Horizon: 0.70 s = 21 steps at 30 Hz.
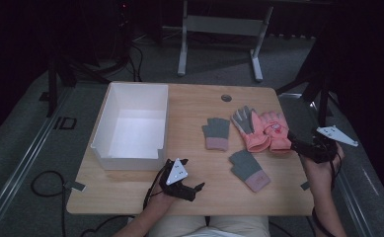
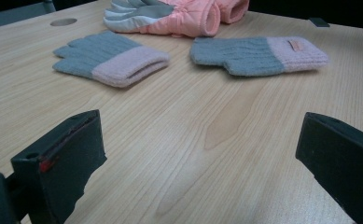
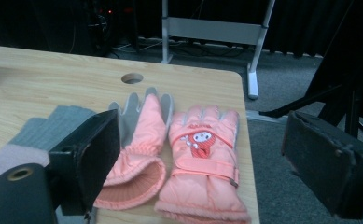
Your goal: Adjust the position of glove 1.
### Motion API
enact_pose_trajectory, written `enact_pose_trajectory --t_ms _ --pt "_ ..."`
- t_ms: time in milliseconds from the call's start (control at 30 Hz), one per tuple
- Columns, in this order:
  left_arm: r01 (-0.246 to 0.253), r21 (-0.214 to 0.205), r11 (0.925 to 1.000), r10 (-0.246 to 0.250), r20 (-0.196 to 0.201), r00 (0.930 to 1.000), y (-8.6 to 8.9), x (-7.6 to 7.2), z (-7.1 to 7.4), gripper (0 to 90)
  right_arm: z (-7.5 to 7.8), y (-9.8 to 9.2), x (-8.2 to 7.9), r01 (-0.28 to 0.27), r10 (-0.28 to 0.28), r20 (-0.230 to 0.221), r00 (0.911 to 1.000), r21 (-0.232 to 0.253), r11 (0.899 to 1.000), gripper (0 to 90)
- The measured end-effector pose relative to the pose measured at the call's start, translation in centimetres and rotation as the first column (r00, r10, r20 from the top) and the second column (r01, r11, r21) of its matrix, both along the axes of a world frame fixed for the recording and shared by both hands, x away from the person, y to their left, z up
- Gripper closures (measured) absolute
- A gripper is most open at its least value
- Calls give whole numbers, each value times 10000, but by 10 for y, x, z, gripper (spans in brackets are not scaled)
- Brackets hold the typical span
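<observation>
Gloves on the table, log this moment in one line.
left gripper: open, idle | right gripper: open, at pink gloves | grey gloves: untouched | white bin: empty

The grey floor mat [image 1: 66,123] left of the tabletop has the big letters "ID" on it. The pink padded glove [image 3: 202,172] has a small cartoon face picture, with no words to read. The grey knit glove with a pink cuff [image 2: 258,55] has a tiny tag, too small to read.
</observation>
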<state>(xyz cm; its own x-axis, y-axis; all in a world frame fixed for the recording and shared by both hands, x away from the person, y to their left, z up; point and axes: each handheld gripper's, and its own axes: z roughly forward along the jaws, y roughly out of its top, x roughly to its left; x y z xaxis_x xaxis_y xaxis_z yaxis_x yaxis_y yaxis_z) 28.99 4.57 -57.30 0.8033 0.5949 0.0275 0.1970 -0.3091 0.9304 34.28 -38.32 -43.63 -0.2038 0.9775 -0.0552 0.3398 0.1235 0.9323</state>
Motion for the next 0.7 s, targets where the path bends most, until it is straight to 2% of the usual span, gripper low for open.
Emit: enact_pose_trajectory --t_ms 67,167,200,333,567,700 --pt "12 -22 10000 -12 -26 10000 0 1 0 8 3 4 1 -111 111 -24 9999 16 9999 113" --pt "15 1 10000 -15 -13 10000 0 0 0 9 5 11 4 -497 501 -85 9987 413 9979 115" --pt "19 14 10000 -19 -5 10000 0 0 0 9 5 11 4 -497 501 -85 9987 413 9979 115" --pt "12 19 10000 -12 1 10000 0 0 0 9 4 20 8 -1027 1040 -173 9944 616 9928 147" --pt "98 -32 9999 -98 -63 9999 0 1 0 8 7 38 20 -1107 1124 -414 9928 399 9931 201" --pt "74 -26 10000 -74 -83 9999 0 1 0 8 9 52 27 -1534 1545 -529 9866 257 9878 212"
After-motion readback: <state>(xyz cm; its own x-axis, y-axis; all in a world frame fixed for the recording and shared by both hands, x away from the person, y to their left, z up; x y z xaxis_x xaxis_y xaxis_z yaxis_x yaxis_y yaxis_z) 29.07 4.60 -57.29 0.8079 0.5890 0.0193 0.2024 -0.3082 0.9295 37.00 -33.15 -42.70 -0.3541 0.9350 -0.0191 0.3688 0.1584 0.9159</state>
